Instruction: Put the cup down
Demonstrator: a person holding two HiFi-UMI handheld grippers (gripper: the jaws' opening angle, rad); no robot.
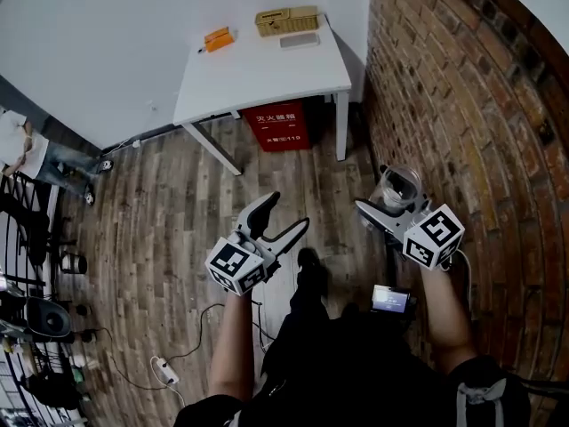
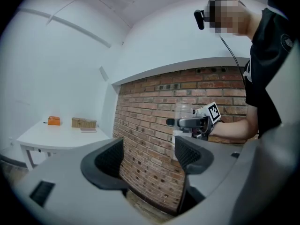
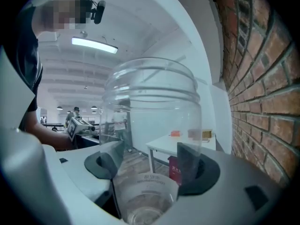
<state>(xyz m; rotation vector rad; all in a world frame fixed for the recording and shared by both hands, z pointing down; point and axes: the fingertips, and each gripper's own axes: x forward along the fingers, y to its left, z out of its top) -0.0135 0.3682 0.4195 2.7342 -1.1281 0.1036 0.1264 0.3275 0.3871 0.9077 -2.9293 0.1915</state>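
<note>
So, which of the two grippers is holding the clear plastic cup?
The right gripper: its jaws clamp the clear plastic cup. The left gripper has open, empty jaws.

The person wears a black short-sleeved shirt (image 2: 269, 55) and dark trousers (image 1: 307, 336). The left gripper (image 1: 283, 216) and right gripper (image 1: 396, 196) are pale grey, with black ribbed fingers (image 2: 108, 161) and a white cube (image 1: 236, 265) of black square markers.

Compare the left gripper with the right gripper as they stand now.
The left gripper is empty, jaws apart; the right gripper is shut on a clear cup. The left gripper hangs over the wooden floor; the right gripper is nearer the brick wall. Both carry a marker cube.
</note>
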